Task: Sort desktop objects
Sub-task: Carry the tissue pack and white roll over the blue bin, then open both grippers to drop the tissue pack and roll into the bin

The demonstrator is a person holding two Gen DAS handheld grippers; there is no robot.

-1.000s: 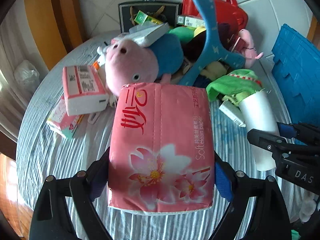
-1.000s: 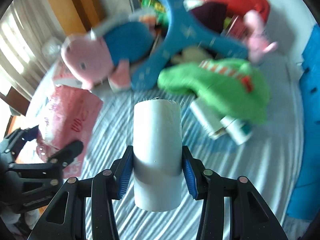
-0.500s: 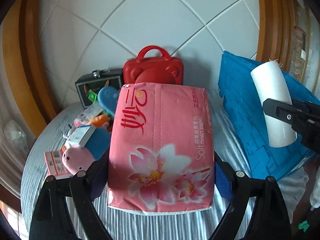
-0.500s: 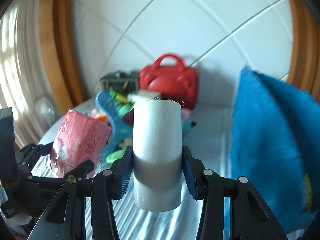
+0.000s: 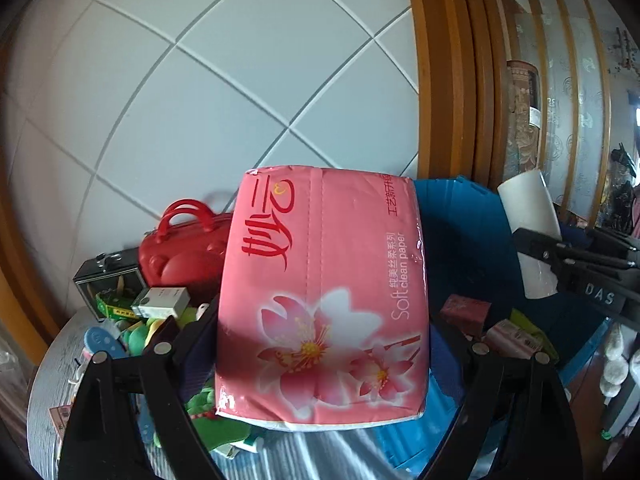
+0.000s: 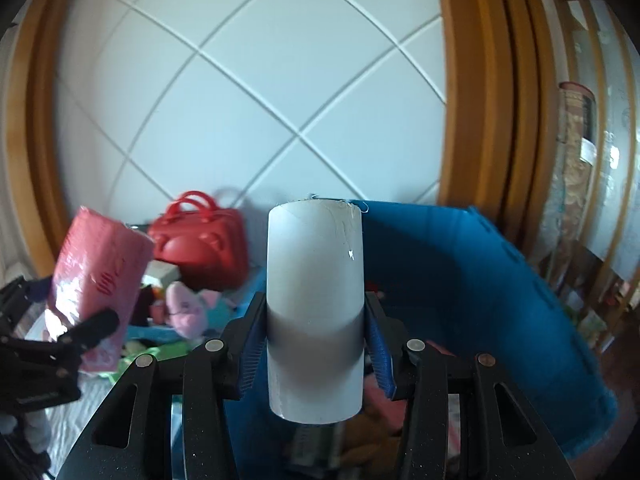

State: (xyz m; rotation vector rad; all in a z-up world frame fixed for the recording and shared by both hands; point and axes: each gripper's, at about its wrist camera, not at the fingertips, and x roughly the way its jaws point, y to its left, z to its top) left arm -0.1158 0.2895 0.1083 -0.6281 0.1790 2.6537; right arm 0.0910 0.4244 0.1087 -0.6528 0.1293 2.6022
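Over the blue bin, the right gripper grips a white roll, long axis pointing forward, and looks nearer to a drop than the left gripper, which clamps a pink tissue pack at the bin's near-left edge. Only the left view shows packets already inside (small, partly hidden); only the right shows the bin's far wall and how far the pack sits leftward
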